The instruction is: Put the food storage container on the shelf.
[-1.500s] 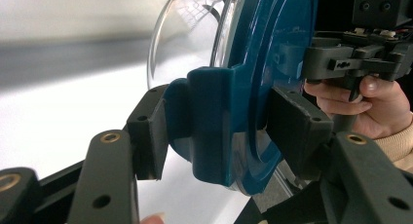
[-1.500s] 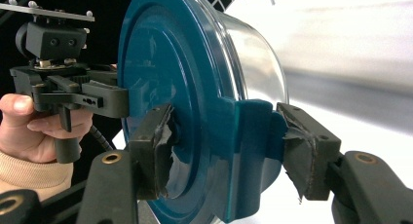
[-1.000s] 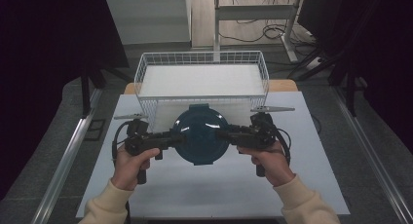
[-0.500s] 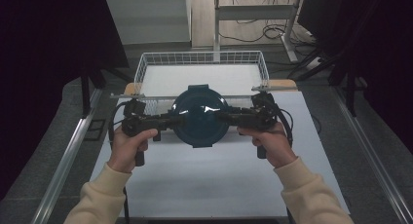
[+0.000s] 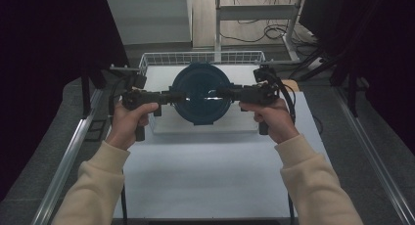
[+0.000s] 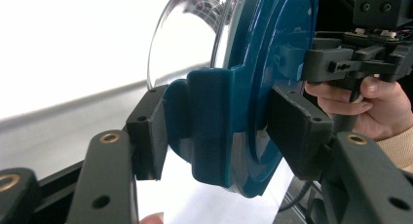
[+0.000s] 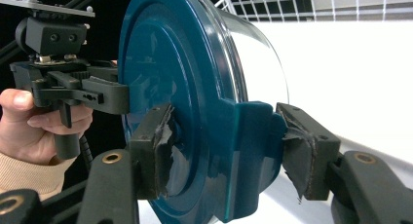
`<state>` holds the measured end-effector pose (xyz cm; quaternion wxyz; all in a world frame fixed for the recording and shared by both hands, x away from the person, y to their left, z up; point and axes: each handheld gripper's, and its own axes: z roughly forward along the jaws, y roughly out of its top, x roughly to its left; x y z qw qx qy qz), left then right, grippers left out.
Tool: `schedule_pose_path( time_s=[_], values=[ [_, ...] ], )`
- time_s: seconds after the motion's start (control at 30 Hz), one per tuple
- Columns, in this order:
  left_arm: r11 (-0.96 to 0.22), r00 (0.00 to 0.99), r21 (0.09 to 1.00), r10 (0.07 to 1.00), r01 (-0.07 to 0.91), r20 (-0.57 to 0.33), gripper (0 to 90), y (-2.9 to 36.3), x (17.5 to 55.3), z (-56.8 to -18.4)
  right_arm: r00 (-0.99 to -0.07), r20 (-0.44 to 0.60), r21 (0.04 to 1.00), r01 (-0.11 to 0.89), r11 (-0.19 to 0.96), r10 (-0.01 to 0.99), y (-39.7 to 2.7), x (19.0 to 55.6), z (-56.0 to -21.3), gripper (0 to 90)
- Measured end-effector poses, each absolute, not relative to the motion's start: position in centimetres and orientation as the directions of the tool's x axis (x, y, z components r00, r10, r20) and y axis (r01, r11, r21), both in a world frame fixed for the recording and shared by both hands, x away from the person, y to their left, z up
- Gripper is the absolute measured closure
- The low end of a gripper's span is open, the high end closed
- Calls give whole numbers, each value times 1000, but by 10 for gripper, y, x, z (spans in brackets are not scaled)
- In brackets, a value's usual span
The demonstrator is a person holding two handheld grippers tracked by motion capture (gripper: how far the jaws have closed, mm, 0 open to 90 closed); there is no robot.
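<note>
Both hand-held grippers are clamping a round clear-glass container with a dark teal plastic lid [image 5: 200,93], holding it in the air above the near edge of a white wire basket [image 5: 147,62] at the far end of the white worktop [image 5: 205,171]. The left hand-held gripper [image 5: 172,97] is gripping the lid's left clip tab, and the right hand-held gripper [image 5: 222,93] is gripping the opposite tab.

In the left gripper view, the left hand-held gripper [image 6: 216,129] is pressing its pads on either side of the teal tab [image 6: 214,126], and the glass body is bulging away to the left, its base cut off by the top edge. In the right gripper view, the right hand-held gripper [image 7: 224,151] is pinching the other tab [image 7: 243,151] between worn, torn pads; the lid's lower rim is running out of the frame.

From the high view, the lid is covering the container, so its contents are impossible to make out, and it is also hiding part of the basket's front wall.
</note>
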<state>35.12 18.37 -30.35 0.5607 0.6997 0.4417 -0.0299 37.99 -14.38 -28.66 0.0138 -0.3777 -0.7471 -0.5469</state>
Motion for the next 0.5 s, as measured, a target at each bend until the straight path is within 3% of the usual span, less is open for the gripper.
schedule_pose_path(
  time_s=[0.5],
  values=[
    [18,603,749,581,663,-548,428,186,389,-296,-706,444,799,591,114,553,-142,419,-277,410]
  ],
)
